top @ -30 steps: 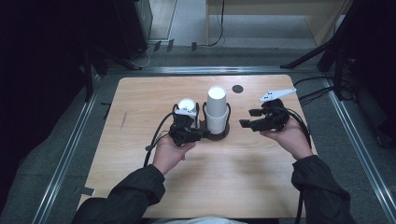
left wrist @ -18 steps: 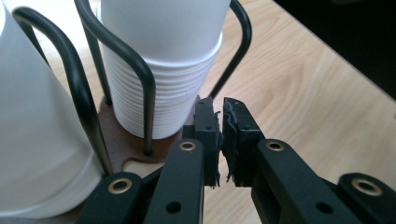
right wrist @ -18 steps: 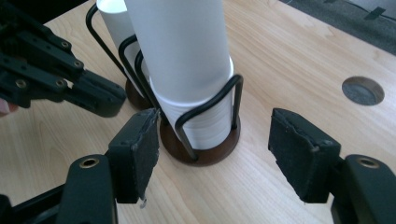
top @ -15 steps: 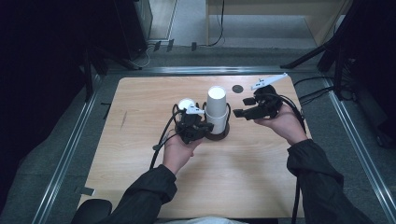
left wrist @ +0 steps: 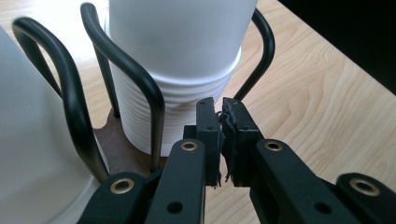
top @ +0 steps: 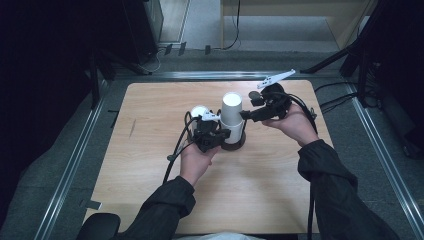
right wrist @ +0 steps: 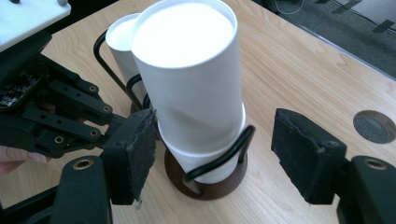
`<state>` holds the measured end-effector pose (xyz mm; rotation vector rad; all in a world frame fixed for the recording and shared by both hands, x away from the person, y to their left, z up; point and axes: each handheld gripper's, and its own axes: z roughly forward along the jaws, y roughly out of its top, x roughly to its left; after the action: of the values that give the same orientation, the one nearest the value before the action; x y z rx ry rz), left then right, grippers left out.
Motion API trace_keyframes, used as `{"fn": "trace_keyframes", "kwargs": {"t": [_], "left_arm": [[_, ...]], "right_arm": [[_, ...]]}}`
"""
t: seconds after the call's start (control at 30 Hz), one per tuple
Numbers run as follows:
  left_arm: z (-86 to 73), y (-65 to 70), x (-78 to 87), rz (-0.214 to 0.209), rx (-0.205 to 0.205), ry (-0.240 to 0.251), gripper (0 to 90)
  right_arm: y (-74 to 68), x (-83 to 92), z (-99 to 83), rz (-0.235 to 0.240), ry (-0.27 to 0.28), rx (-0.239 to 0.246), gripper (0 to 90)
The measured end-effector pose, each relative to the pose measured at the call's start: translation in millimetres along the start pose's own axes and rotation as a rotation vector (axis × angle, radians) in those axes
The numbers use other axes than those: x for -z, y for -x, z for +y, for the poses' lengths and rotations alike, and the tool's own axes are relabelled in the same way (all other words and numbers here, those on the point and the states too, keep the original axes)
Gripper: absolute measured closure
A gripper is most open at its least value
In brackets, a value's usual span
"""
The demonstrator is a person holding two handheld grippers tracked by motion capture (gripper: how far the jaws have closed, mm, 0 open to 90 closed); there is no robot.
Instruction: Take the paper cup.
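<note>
A tall stack of white paper cups (top: 232, 107) stands in a black wire holder on a round brown base (top: 239, 146) at the table's middle. A shorter stack (top: 199, 111) stands just left of it. My left gripper (top: 220, 136) is low beside the holder; its jaws (left wrist: 222, 109) are shut with nothing between them, just in front of the ribbed cup rims (left wrist: 177, 112) and a wire loop (left wrist: 135, 79). My right gripper (top: 247, 116) is at the tall stack's right side. Its jaws (right wrist: 217, 140) have just been opening and stand wide; the top cup (right wrist: 191, 79) is ahead between them, untouched.
A wooden table (top: 150, 170) carries the holder. A small dark round hole (right wrist: 375, 126) sits in the tabletop beyond the right jaw. Cables trail from both grippers. Metal rails (top: 65, 170) border the table, with dark floor and furniture behind.
My right hand has moved left and a little up, closing in on the tall stack, and its jaws have spread wider. The left gripper has stayed near the holder's base, shut.
</note>
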<state>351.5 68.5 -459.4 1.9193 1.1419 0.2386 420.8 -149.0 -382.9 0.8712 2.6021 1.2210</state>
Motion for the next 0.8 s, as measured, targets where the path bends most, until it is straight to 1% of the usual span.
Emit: {"fn": "trace_keyframes", "kwargs": {"t": [0.03,0.1,0.27,0.33,0.43,0.47,0.53,0.8], "left_arm": [[0.8,0.1,-0.4,0.000,0.004,0.001,85.7],[1.8,0.0,-0.8,0.005,-0.001,0.000,85.7],[2.8,-0.6,-1.3,0.001,0.007,-0.001,85.6],[3.3,-1.2,-3.3,0.006,0.006,-0.012,85.3],[3.6,-1.3,-2.8,0.014,0.001,0.000,85.3],[4.0,-1.2,-2.9,0.008,0.009,0.002,85.3],[4.3,-1.2,-3.4,0.008,0.011,0.003,85.2],[4.1,-1.7,-3.8,0.005,0.011,-0.003,85.1]], "right_arm": [[-0.6,-1.4,1.6,0.002,-0.003,0.004,30.5],[-1.8,-4.2,4.5,0.001,-0.005,0.017,30.1],[-4.5,-8.3,8.6,0.006,-0.008,0.021,30.0],[-5.6,-12.3,10.3,0.009,-0.013,0.029,29.7],[-6.7,-15.3,12.3,0.007,-0.016,0.034,29.5],[-7.1,-16.1,13.2,0.006,-0.017,0.034,29.3],[-7.7,-17.6,15.6,0.008,-0.018,0.038,29.1],[-9.6,-22.7,22.4,0.007,-0.021,0.063,28.8]]}}
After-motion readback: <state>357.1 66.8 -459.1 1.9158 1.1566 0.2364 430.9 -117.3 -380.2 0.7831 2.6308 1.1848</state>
